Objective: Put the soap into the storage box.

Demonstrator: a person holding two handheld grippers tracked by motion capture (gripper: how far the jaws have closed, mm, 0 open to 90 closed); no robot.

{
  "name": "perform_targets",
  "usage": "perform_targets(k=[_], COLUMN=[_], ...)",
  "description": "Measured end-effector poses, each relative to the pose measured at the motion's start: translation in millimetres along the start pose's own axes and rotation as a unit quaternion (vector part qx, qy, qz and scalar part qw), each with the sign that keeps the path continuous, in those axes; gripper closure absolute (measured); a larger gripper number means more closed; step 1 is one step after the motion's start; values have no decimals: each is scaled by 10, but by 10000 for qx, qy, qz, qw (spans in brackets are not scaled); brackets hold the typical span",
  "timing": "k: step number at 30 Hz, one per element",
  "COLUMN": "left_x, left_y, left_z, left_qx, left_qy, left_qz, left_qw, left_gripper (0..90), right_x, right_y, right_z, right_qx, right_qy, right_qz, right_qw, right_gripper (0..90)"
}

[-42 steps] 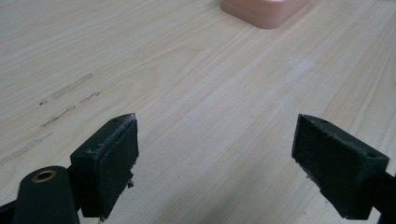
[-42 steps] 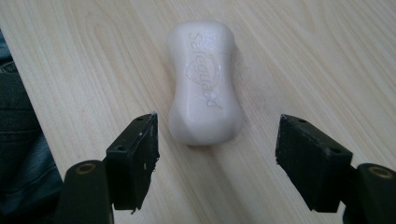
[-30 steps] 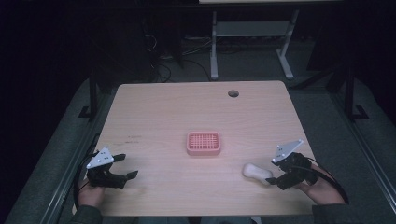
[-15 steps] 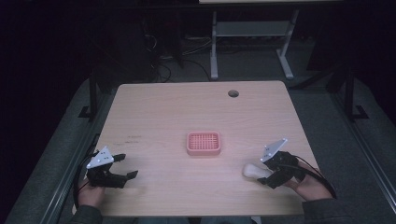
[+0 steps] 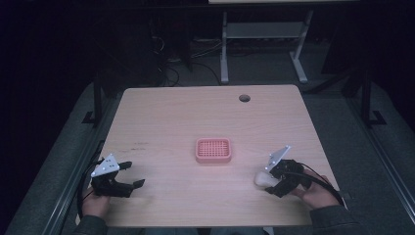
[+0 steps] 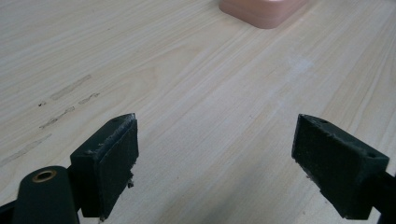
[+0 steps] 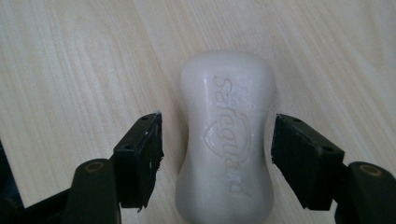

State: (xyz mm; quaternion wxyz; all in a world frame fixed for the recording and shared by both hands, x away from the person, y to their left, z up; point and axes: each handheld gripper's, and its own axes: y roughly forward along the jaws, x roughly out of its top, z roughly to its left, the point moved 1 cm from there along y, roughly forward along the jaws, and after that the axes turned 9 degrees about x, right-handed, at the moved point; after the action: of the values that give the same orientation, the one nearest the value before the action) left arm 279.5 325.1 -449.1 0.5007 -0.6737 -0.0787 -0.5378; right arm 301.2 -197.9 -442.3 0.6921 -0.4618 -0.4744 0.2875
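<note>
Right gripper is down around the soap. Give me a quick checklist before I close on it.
1. Right gripper open, one jaw on each side of the soap bar: ok.
2. Bar centred between the jaws: ok, roughly, a small gap on each side.
3. Bar lying flat on the table, embossed face up: ok.
4. Pads clear of the bar, no contact yet: ok.
5. Pink soap dish free of other things: ok.
6. Left gripper open and well away from the soap: ok.

Left tool (image 5: 128,175) and right tool (image 5: 268,178) both gape wide.
</note>
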Motion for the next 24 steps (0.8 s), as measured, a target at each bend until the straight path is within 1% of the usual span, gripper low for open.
perform_targets(k=[4, 5, 7, 9, 14, 16, 17, 20, 24], left_x=[0, -1, 0, 0, 0, 0, 0, 0, -1], left_y=[1, 2, 2, 1, 2, 3, 2, 3, 7], left_z=[2, 0, 0, 0, -3, -3, -3, -3, -5], left_qx=[-2, -4, -8, -10, -11, -13, -13, -12, -17], left_qy=[-1, -7, -4, -2, -15, -14, -9, -17, -10], left_qz=[4, 4, 2, 4, -1, 0, 3, 1, 10], left_qw=[10000, 10000, 10000, 10000, 10000, 10000, 10000, 10000, 10000], left_gripper=[139, 139, 139, 139, 139, 139, 139, 139, 139], right_x=[10, 14, 17, 20, 15, 15, 14, 9, 4], right_y=[51, 60, 80, 94, 107, 115, 122, 125, 123], right_z=[-23, -24, -38, -45, -70, -65, -65, -71, -82], right_qx=[27, 31, 8, 8, 34, 59, 65, 59, 110], right_qy=[14, 56, 31, 71, 85, 132, 115, 103, 179], right_qz=[68, 96, 161, 226, 233, 263, 294, 300, 275], right_qw=[10000, 9999, 9999, 9997, 9997, 9996, 9995, 9995, 9994], right_gripper=[345, 357, 372, 388, 427, 436, 443, 446, 456])
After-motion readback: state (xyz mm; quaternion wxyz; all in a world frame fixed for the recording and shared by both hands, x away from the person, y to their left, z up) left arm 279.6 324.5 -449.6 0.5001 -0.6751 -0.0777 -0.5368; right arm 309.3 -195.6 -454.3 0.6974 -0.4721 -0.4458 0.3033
